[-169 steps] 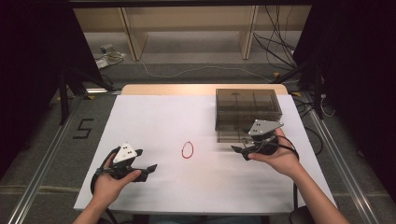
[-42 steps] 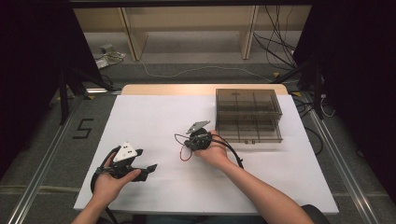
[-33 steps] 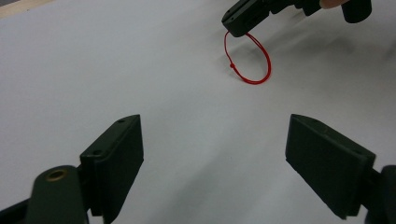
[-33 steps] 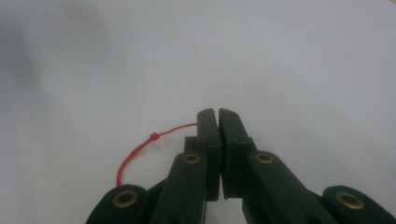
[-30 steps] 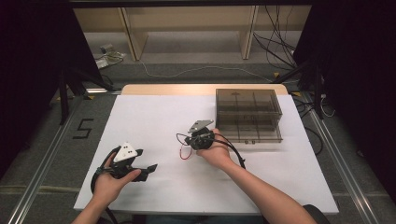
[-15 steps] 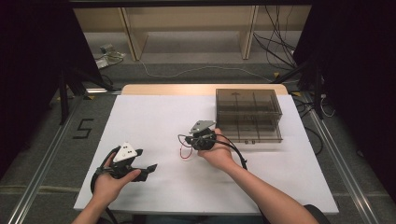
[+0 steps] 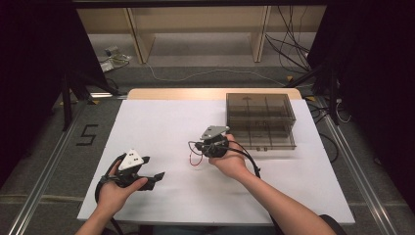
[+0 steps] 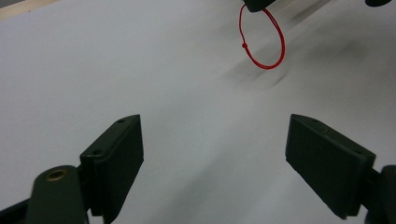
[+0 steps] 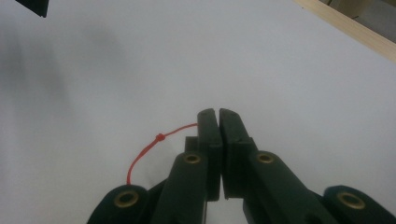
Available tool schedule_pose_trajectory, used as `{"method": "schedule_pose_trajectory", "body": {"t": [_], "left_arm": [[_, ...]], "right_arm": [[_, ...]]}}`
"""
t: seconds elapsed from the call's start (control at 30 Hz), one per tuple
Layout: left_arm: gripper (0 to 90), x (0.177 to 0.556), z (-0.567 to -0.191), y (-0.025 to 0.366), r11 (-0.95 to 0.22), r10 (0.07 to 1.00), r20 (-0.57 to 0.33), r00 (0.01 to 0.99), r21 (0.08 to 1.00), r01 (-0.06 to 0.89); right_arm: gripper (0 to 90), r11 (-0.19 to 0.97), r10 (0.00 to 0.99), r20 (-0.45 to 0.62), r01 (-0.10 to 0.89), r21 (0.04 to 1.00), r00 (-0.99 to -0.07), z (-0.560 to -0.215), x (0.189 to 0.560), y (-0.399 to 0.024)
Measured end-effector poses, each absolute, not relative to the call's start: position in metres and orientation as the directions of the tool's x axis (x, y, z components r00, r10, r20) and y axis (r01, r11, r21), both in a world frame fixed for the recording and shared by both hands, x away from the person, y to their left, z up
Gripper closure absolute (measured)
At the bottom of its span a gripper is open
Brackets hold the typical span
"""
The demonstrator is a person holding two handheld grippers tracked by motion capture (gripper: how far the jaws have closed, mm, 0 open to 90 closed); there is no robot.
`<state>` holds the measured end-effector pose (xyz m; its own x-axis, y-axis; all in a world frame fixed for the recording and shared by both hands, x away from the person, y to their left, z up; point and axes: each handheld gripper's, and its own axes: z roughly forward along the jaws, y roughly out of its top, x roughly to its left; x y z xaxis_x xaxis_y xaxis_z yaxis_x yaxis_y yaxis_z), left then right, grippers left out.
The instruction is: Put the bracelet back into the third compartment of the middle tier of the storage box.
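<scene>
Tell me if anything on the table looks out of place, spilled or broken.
Nothing stands out. The red string loop hangs from the right gripper, whose jaws are shut on it. The left gripper sits open over the white tabletop. The tinted drawer box stands square with no drawer visibly pulled out. No spill or damage shows.

My left hand rests low at the near left of the desk, forearm coming in from the bottom edge. It holds the left gripper level, pointing right, its jaws spread wide apart with nothing between them. My right forearm reaches in diagonally from the bottom right, and my right hand sits near the middle of the desk. The right gripper points left, tilted slightly downward, its jaws pressed together on a thin red string loop.
</scene>
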<state>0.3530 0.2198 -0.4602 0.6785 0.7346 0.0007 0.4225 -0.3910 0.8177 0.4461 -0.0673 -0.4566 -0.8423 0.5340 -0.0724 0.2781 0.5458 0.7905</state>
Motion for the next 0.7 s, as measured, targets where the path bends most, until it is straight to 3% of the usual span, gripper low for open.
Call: {"method": "schedule_pose_trajectory", "body": {"t": [0.7], "left_arm": [[19.1,0.3530,-0.4602,0.2201,-0.391,0.734,-0.001,0.679,0.817,0.424]], "right_arm": [[88.9,0.536,0.537,-0.084,0.263,0.802,-0.840,-0.4469,0.4418,-0.0774]]}}
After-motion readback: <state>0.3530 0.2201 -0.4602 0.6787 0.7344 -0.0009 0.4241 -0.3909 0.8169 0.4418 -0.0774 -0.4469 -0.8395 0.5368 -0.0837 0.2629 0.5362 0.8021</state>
